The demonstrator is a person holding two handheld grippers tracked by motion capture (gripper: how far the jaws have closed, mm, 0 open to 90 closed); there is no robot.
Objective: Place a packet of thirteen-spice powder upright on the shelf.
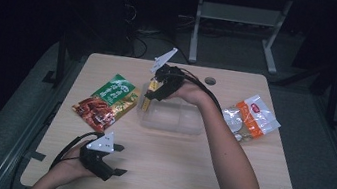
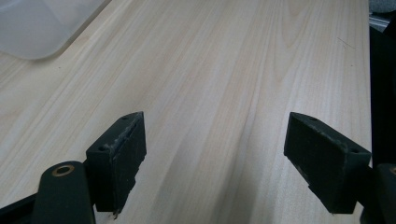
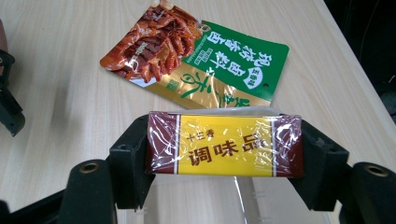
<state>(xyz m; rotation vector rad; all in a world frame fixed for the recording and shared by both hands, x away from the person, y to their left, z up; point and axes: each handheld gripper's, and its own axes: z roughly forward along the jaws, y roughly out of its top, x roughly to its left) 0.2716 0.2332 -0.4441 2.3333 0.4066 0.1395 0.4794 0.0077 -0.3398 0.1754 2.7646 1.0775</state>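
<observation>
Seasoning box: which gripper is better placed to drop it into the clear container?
Right. The right gripper already clamps the yellow-and-maroon seasoning box by its ends, over the clear plastic container. The left gripper is open over bare table, near the front edge in the high view.

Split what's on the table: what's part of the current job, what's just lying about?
In the job:
- right gripper, jaws shut on the yellow-and-maroon seasoning box
- clear plastic container, just below the box

Lying about:
- green-and-red snack pouch
- orange-and-white packet
- left gripper, jaws open
</observation>
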